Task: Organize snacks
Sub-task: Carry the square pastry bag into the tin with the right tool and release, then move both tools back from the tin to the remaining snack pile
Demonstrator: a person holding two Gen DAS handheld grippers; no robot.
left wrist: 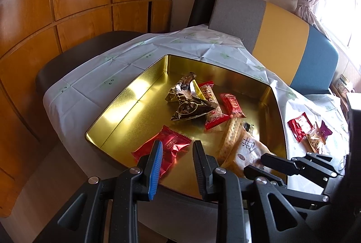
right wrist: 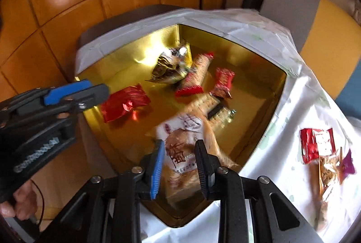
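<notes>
A gold tin (left wrist: 126, 94) (right wrist: 248, 76) sits on a white cloth and holds several snacks: dark foil packets (left wrist: 189, 103), a red-ended cracker bar (left wrist: 212, 107), a small red packet (left wrist: 232, 105) and a shiny red packet (left wrist: 167, 148) (right wrist: 125, 105). My left gripper (left wrist: 178, 161) (right wrist: 97, 94) hovers over the tin's near-left rim, above the shiny red packet, open with nothing between its fingers. My right gripper (right wrist: 180, 164) (left wrist: 255, 163) is over the tin's near corner, shut on a white-and-orange snack packet (right wrist: 180, 148) (left wrist: 246, 150), which is blurred.
A red packet (left wrist: 299, 126) (right wrist: 315, 144) and a clear packet with a purple end (left wrist: 315, 139) (right wrist: 331, 168) lie on the cloth (left wrist: 94, 85) right of the tin. A grey, yellow and blue seat back (left wrist: 282, 35) stands behind; wooden cabinets (left wrist: 67, 17) are to the left.
</notes>
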